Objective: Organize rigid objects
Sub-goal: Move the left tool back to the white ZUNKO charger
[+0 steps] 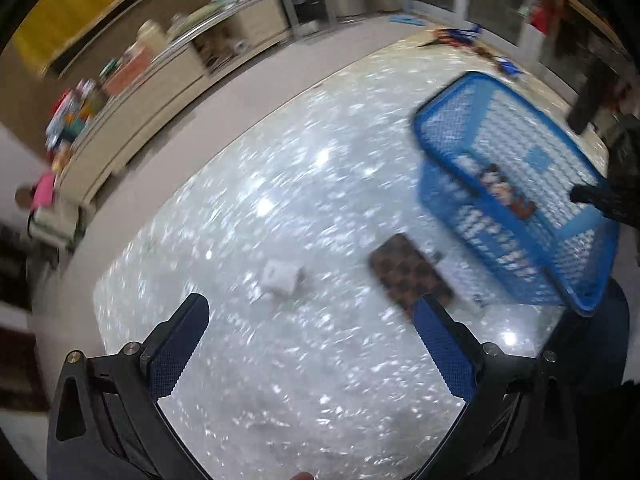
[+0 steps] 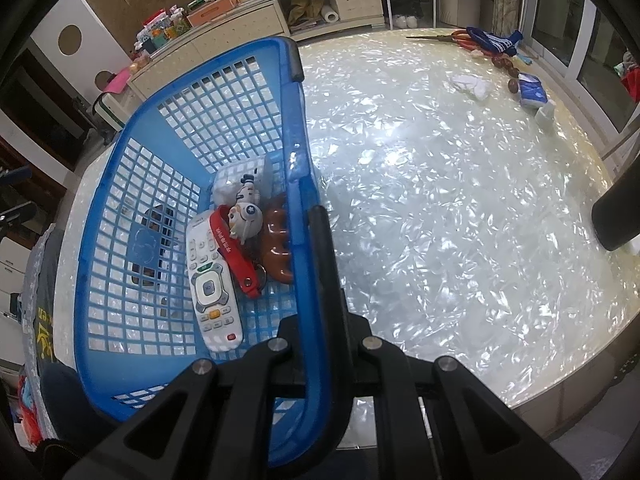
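Note:
My left gripper (image 1: pixel 310 322) hangs open wide above the pearly table (image 1: pixel 304 184), with nothing between its blue-padded fingers (image 1: pixel 176 346). Beyond it lie a small white box (image 1: pixel 280 278) and a brown checkered case (image 1: pixel 412 274). The view is blurred. The blue mesh basket (image 1: pixel 516 188) stands at the right. My right gripper (image 2: pixel 312 220) is shut on the basket's rim (image 2: pixel 304 184). Inside the basket lie a white remote (image 2: pixel 212 276), a toy figure on a red strap (image 2: pixel 244 216), a brown piece (image 2: pixel 276 248) and a white box (image 2: pixel 240 174).
At the table's far edge lie red-handled scissors (image 2: pixel 456 38), a blue knit item (image 2: pixel 496 42), crumpled white tissue (image 2: pixel 472 86), a blue tissue pack (image 2: pixel 532 94) and a small white box (image 2: pixel 546 114). A dark cylinder (image 2: pixel 616 216) stands at the right edge. A cluttered sideboard (image 2: pixel 256 12) runs behind.

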Motion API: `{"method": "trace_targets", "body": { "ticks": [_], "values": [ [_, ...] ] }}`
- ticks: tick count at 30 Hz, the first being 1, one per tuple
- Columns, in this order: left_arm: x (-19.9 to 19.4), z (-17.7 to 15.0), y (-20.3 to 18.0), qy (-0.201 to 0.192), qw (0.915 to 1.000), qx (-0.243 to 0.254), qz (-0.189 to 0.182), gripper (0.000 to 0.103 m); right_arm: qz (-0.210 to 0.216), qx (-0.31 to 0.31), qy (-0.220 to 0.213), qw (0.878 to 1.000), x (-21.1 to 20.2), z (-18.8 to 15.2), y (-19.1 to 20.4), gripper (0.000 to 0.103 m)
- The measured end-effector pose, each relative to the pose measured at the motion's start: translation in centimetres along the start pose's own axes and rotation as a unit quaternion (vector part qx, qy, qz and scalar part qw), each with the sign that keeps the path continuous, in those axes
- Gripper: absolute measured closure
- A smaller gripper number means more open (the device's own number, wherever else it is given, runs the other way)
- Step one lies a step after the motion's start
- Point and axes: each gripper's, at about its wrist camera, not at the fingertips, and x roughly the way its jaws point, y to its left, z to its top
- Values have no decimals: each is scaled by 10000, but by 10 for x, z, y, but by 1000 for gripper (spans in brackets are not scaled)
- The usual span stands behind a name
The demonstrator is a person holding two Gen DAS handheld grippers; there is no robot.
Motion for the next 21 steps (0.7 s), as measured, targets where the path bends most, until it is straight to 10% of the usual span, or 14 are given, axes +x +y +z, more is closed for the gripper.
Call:
{"method": "trace_targets", "body": {
  "ticks": [10,21],
  "values": [
    [65,-11,42,381,9942,-992,-170,0,-46,12,25,10000,1,2,1,96],
    [125,-7,63,654,9631,-2597,-274,1,-47,-10,72,10000,0,2,2,96]
  ]
}}
